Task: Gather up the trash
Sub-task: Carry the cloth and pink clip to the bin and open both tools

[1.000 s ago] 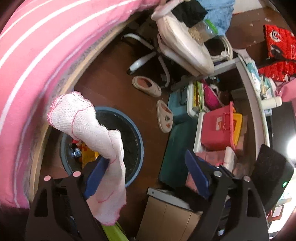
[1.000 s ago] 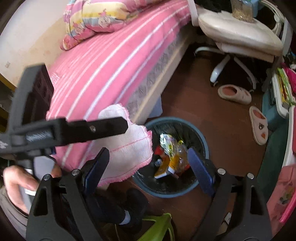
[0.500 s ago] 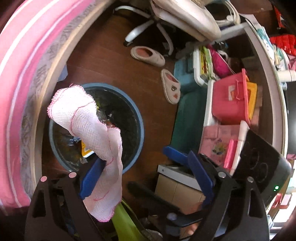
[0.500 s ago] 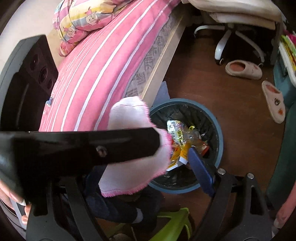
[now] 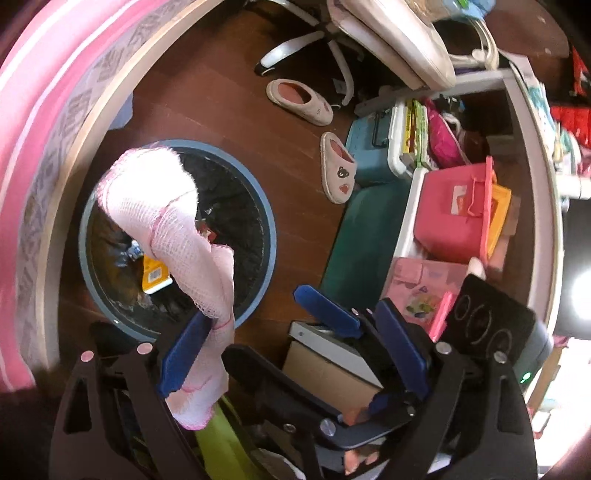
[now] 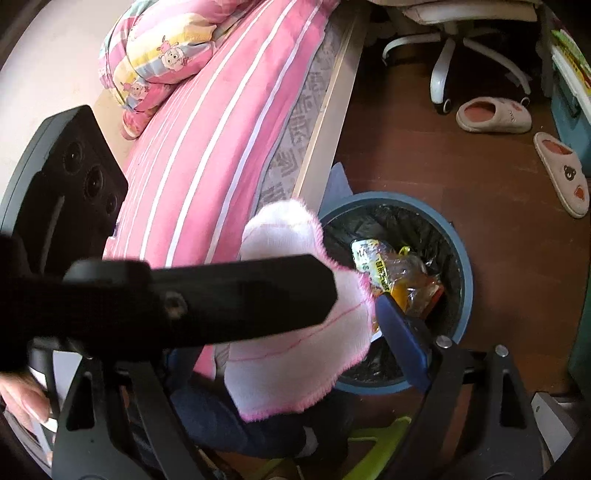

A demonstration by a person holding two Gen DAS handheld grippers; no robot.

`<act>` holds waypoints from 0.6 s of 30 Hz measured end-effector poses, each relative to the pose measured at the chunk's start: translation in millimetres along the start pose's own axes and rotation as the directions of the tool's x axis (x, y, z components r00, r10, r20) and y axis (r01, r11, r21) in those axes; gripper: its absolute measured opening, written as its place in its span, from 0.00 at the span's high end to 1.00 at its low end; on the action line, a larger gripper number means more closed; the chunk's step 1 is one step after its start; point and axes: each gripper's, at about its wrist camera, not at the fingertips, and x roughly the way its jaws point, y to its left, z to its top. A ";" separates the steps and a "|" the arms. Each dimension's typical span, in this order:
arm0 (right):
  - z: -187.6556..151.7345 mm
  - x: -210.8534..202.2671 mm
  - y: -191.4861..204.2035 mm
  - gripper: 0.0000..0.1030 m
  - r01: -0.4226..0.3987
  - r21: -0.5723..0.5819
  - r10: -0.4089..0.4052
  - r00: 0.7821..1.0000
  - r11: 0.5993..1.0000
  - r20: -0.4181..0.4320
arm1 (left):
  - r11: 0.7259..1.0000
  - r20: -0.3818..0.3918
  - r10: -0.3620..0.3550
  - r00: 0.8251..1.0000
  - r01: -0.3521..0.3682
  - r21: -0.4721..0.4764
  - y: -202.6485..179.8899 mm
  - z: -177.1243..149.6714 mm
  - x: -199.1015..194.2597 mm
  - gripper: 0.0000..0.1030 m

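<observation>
A pink mesh cloth (image 5: 173, 229) hangs draped over the left finger of my left gripper (image 5: 291, 332). That gripper's jaws stand wide apart and do not pinch the cloth. Below it is a blue-rimmed bin (image 5: 271, 236) with a black liner and yellow wrappers (image 5: 155, 275) inside. In the right wrist view the cloth (image 6: 295, 354) hangs at the bin's (image 6: 467, 280) near-left rim, half hidden by the left gripper's black body (image 6: 221, 299). My right gripper (image 6: 284, 321) is opening, its pads pressing on nothing. One of its blue fingers (image 5: 325, 312) shows to the right of the cloth.
A bed with a pink striped cover (image 6: 207, 147) runs along the left of the bin. Two slippers (image 5: 299, 98) (image 5: 338, 173) and a white swivel chair (image 5: 388, 33) are beyond it. Storage boxes (image 5: 454, 214) and a cardboard box (image 5: 332, 373) crowd the right. A green stool (image 6: 380, 435) is below.
Both grippers have sunk toward the bin, which now looks larger. The cloth still hangs on the left finger. The right gripper has come into the left wrist view.
</observation>
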 end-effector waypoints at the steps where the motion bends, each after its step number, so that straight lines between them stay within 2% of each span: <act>1: -0.7 1.2 1.0 0.15 0.011 -0.001 -0.011 1.000 1.000 0.002 | 1.000 0.004 -0.005 1.000 0.005 -0.006 2.5 0.3 -2.2 0.15; 4: -2.4 6.5 0.6 0.15 0.051 -0.001 -0.051 0.999 0.999 -0.017 | 1.000 0.018 -0.017 1.000 0.017 -0.020 7.2 0.6 -8.9 0.15; 9: -0.7 5.7 -3.8 0.15 0.061 0.013 -0.061 0.998 0.998 -0.025 | 1.000 0.026 -0.022 0.999 0.022 -0.020 11.3 1.8 -16.2 0.15; 12: -1.3 4.5 -5.2 0.15 0.027 0.025 -0.026 0.999 0.999 -0.020 | 0.999 0.025 -0.028 0.999 0.028 -0.026 11.9 1.2 -16.7 0.15; 15: -3.1 6.8 -7.2 0.15 -0.045 0.067 0.046 0.999 0.997 -0.025 | 0.998 0.021 -0.047 0.999 0.048 -0.035 11.9 0.2 -16.2 0.15; 18: -4.3 10.9 -1.5 0.15 -0.044 0.062 0.046 0.998 0.997 -0.034 | 0.997 0.019 -0.063 0.998 0.064 -0.039 9.8 -1.6 -16.3 0.14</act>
